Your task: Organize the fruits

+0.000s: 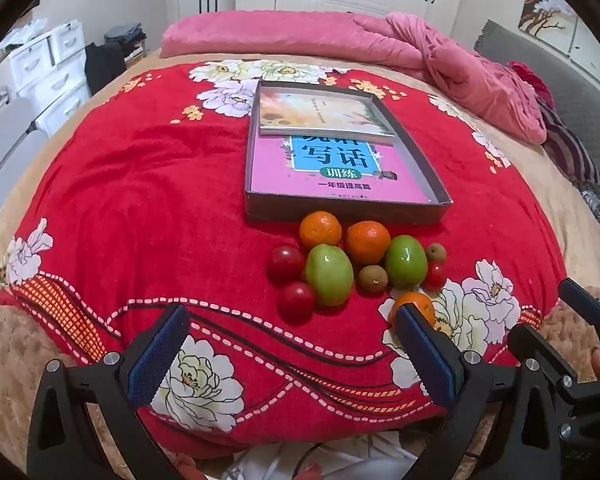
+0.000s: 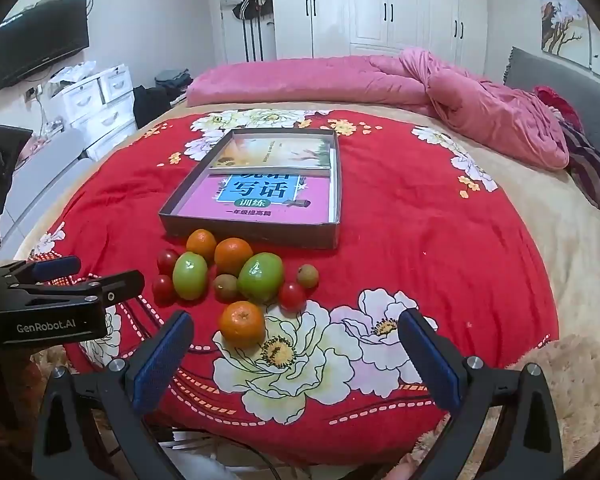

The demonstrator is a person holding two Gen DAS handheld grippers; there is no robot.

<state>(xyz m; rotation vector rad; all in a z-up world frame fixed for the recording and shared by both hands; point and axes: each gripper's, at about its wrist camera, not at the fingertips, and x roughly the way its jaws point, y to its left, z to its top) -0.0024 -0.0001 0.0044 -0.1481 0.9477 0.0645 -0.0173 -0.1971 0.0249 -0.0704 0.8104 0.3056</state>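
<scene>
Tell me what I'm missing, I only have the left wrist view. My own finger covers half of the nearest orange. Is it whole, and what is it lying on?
Observer: The right wrist view shows the orange whole. It lies at the edge of a big white flower printed on the red blanket.
Operator: I only see a sliver of the right gripper. Is it holding anything?
Observer: No. The right gripper is wide open with nothing between its pads. The orange lies on the blanket just ahead of it, towards the left side of its gap.
</scene>
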